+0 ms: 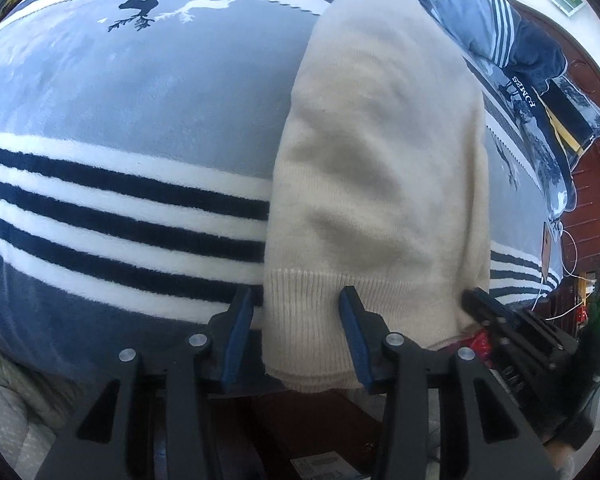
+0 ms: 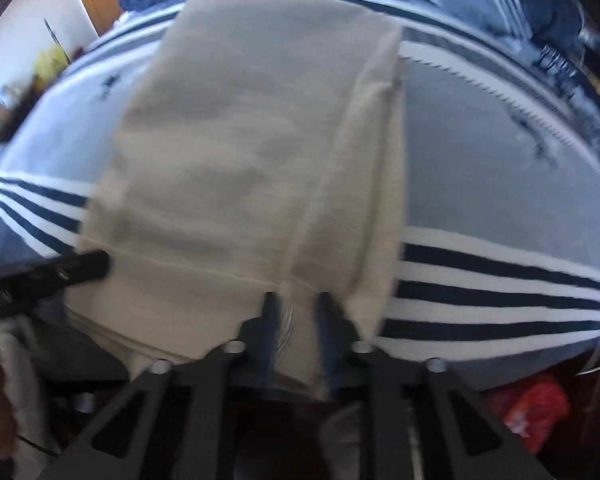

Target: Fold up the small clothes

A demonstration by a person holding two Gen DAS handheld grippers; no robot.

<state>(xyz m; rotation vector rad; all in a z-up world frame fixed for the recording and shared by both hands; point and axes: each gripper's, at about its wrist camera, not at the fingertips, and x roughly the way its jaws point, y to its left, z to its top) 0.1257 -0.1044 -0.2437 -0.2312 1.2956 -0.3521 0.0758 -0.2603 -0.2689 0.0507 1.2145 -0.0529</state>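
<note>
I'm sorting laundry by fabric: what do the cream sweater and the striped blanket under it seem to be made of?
Cream sweater: looks like a fine knit, wool or a blend, matte and soft; the ribbed hem by the left gripper shows knit stitches. Striped blanket: probably plush fleece, likely synthetic; its stripe edges look fuzzy with short pile. Exact fibre can't be told.

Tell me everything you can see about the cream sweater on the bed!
The sweater is cream, soft knit, with a ribbed band along its near end. It lies folded into a long narrow strip on the striped blanket, its near end at the bed's edge. The left gripper straddles the band's left corner, jaws open. The right gripper has a pinch of the hem between its narrow jaws; the picture is blurry there.
</note>
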